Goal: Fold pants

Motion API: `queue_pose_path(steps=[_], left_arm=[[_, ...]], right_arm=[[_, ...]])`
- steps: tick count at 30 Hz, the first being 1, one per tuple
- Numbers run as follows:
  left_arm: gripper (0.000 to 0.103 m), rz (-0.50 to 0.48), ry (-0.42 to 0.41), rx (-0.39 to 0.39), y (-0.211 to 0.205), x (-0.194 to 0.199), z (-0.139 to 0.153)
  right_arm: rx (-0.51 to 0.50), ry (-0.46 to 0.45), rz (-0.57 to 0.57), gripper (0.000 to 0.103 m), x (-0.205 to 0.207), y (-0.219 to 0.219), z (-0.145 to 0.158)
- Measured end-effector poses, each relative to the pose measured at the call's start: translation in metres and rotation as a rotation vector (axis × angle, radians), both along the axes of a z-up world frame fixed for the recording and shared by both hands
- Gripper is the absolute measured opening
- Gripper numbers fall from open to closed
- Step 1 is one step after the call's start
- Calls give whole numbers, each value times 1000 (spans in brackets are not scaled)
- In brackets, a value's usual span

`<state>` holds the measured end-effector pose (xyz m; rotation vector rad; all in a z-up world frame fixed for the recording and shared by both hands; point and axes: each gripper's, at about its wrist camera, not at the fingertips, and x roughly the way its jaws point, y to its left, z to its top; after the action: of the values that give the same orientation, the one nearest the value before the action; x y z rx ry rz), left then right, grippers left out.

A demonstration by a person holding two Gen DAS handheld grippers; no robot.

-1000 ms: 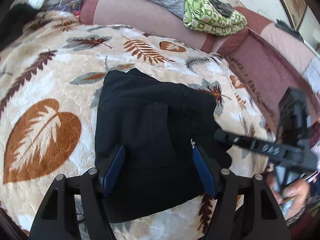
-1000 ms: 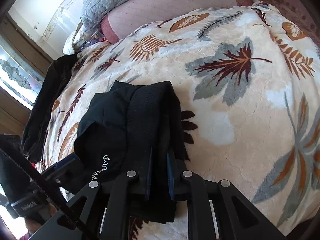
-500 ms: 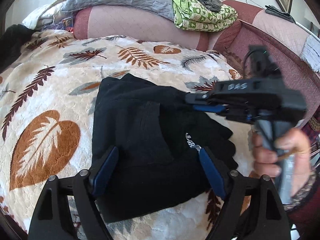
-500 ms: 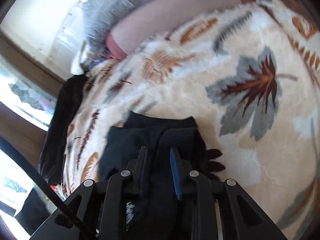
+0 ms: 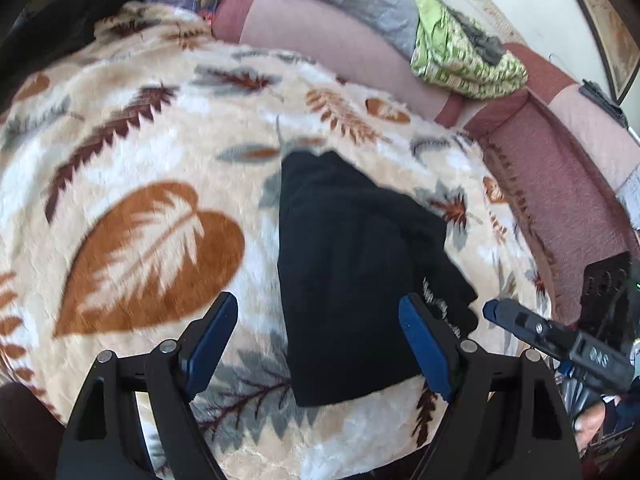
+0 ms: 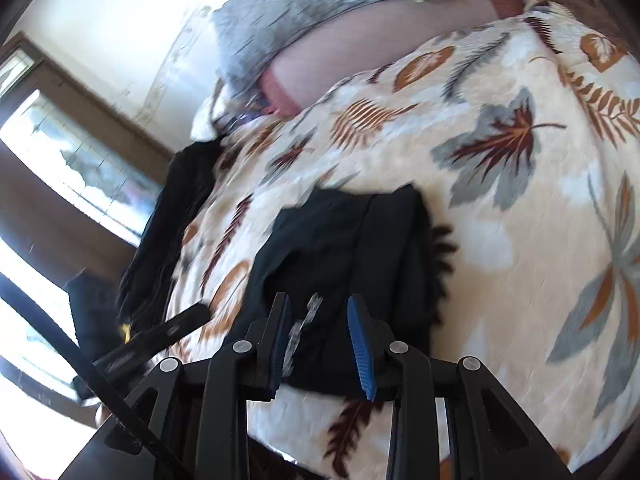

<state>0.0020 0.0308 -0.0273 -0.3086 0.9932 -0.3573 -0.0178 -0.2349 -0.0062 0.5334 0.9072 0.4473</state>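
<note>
Pants (image 5: 352,264) folded, beneath parted jaws

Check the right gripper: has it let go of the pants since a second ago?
Yes. The right gripper has opened and hovers over the folded black pants, which lie flat on the leaf-print blanket.

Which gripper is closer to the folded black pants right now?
Left, narrowly. The left gripper hangs open straddling the near end of the folded black pants; the right gripper, open, sits at their right edge, clear of the cloth.
</note>
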Motion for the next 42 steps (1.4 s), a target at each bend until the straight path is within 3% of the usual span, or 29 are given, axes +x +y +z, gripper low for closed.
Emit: queue_pose_path(steps=[4,7,17,21,24,28,29,33,42], left_arm=[[82,-26,64,34,-17,-4,-28],[82,-11,45,37,-18,-9,-30],[84,-47,79,16,-3,-22,-28],[83,-41,139,42,16,-29,-22],[83,-19,112,49,39,-33,-7],[85,37,62,32,58,-21,13],[85,49,60,32,58,-17,15],[85,35,48,19,46,3,19],[85,-110,142,-105,-4,89,-21]], right_arm=[[-46,69,46,33,-14,15,-30],[-3,152,15,30,-15,12,-59],[-124,94,45,31,-28,24,-53],[-101,148,82,32,-30,20,-59],[-60,114,87,33,-36,4,-44],[-57,31,36,71,-35,-24,-14],[-68,22,20,74,-32,-29,-10],[-108,63,0,74,-6,-36,-12],[79,185,-22,74,45,-43,-56]])
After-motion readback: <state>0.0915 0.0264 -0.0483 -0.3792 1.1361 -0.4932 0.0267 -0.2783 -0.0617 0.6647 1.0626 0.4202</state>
